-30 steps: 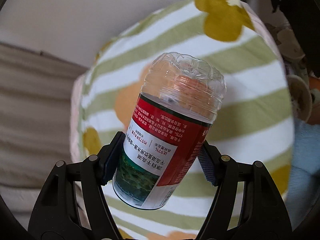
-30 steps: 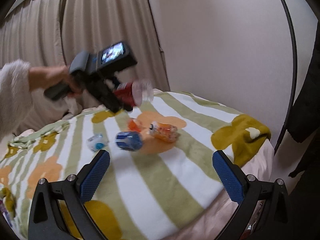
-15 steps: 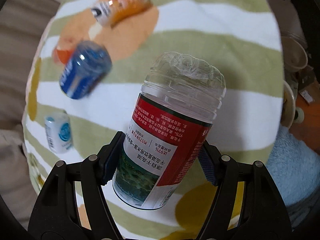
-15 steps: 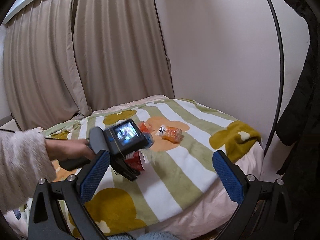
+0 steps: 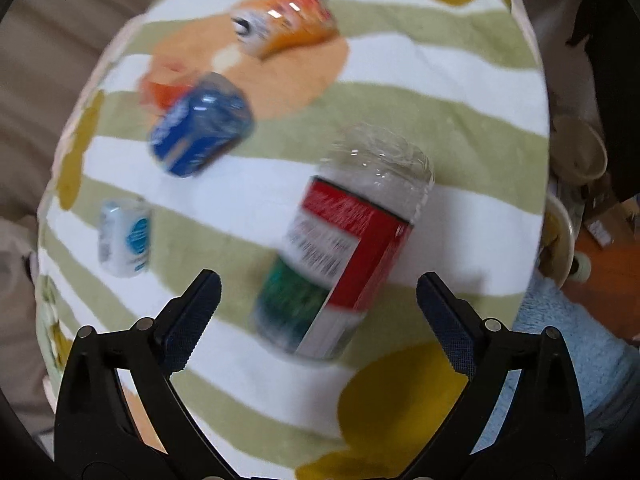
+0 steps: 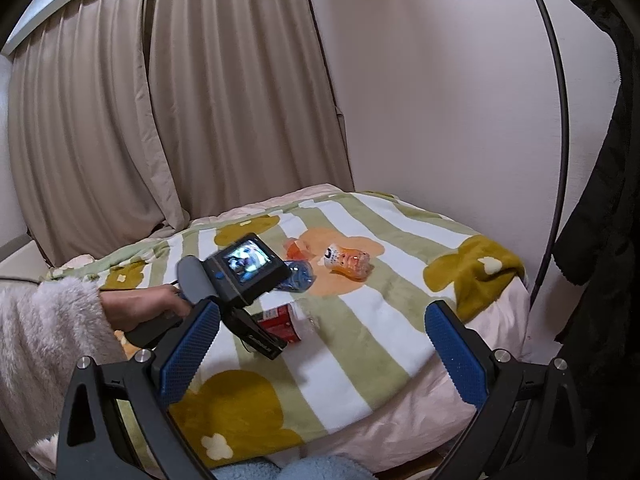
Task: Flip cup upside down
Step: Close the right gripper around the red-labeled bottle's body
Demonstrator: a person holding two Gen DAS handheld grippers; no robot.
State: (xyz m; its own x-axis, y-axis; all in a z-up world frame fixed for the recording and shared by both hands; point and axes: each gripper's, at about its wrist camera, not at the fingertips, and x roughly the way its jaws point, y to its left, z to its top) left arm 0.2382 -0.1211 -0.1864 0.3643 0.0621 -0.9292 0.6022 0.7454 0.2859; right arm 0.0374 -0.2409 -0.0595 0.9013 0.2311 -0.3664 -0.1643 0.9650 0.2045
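The cup [image 5: 344, 248] — a clear plastic one with a red, white and green label — sits on the striped blanket [image 5: 400, 80] just ahead of the left gripper [image 5: 318, 300], its clear ribbed end pointing away from the claw. It is blurred in the left wrist view, so I cannot tell whether it stands straight or leans. The left gripper's jaws are spread wide, one on each side of the cup and touching neither side; it holds nothing. From the right wrist view the cup [image 6: 286, 322] is half hidden behind the left gripper's black body, with only the red label and a bit of clear plastic showing.

Other things lie further back on the blanket: a blue-labelled cup [image 5: 200, 132] on its side, a small white and blue one [image 5: 124, 236] to its left, an orange one [image 5: 288, 24] beyond, and something small and orange [image 5: 160, 94] tucked just behind the blue cup.

The right gripper [image 6: 320, 352] hangs back over the near edge of the bed, its blue-padded jaws wide apart and empty.

The blanket — green and white stripes with mustard and orange flower shapes — covers a bed against a pale wall [image 6: 440, 100], with beige curtains [image 6: 160, 100] behind and a dark coat [image 6: 604, 200] hanging at the right.
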